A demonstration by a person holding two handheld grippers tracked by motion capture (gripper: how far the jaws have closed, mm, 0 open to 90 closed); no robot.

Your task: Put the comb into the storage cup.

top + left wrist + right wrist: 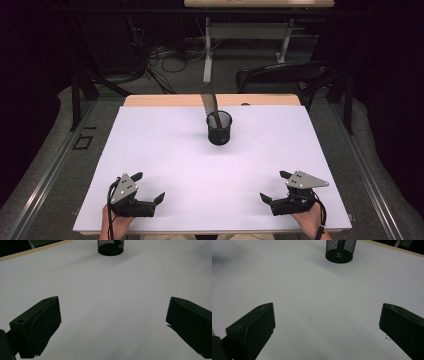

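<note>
A white table (165,150) fills the high view; a black mesh cup (219,128) holding a flat tool stands far centre. Left gripper (148,188) and right gripper (274,186) rest near, jaws spread wide. In both gripper views the cup (110,247) (341,250) stands far ahead between empty, parted jaws

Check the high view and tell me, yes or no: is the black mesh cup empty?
No: the black mesh cup holds a flat strip that leans out over its rim toward the table's far edge.
</note>
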